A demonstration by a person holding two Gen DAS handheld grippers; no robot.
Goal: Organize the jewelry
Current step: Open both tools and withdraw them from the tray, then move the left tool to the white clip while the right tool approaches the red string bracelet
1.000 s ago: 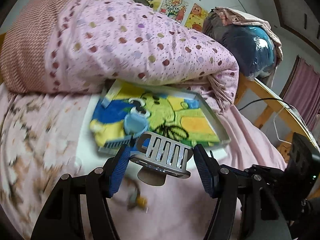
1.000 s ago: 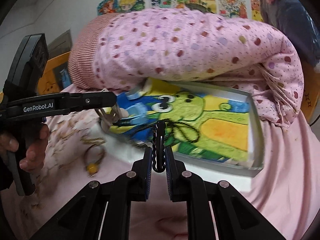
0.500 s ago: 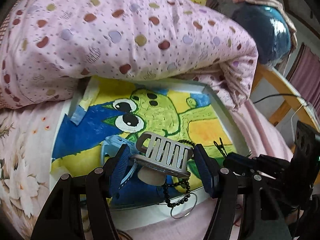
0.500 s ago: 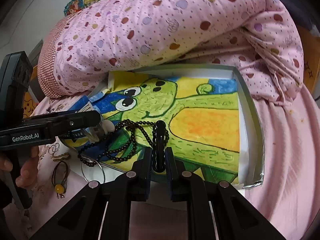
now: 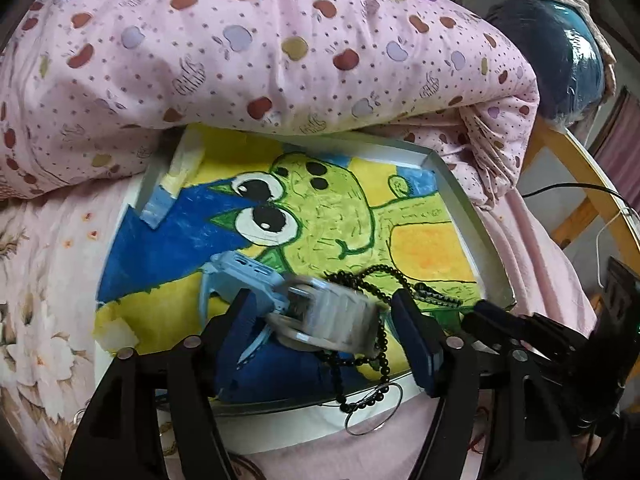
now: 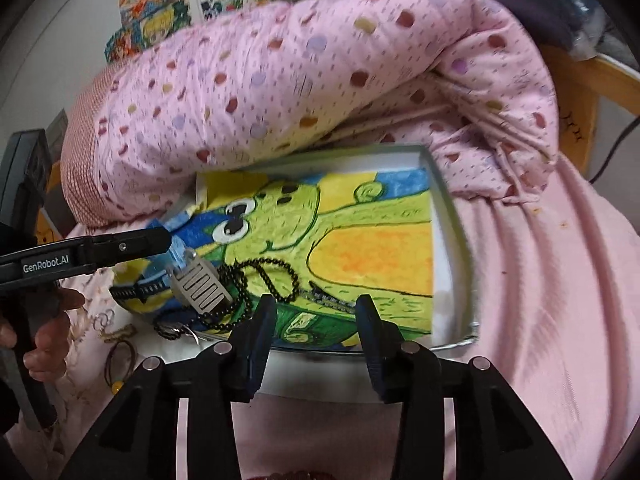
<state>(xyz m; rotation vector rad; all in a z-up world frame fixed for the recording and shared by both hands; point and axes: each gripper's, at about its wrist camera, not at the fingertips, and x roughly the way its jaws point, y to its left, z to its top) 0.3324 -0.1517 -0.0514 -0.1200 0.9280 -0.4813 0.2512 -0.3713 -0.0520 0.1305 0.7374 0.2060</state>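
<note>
A shallow white tray [image 5: 460,216] lined with a green frog drawing lies on the pink bed. My left gripper [image 5: 328,328] hovers over its near part. Its jaws are opening, and a blurred silver slotted bracelet piece [image 5: 328,312] sits loose between them, clear of both pads. A light-blue watch [image 5: 240,272] lies just beyond it. My right gripper [image 6: 316,320] is opening too, with nothing between its fingers. The black bead necklace [image 6: 264,276] lies on the tray just ahead of it, beside the silver piece [image 6: 200,284].
A rolled pink dotted quilt [image 5: 260,52] overhangs the tray's far edge. A thin wire ring [image 5: 372,416] rests on the tray's near rim. A brown cord with a yellow bead [image 6: 116,364] lies on the bed at the left. A hand [image 6: 48,320] holds the left gripper.
Both grippers came in over the tray. The right jaws opened and released the black necklace onto the tray. The left jaws widened and the silver piece tipped loose.
</note>
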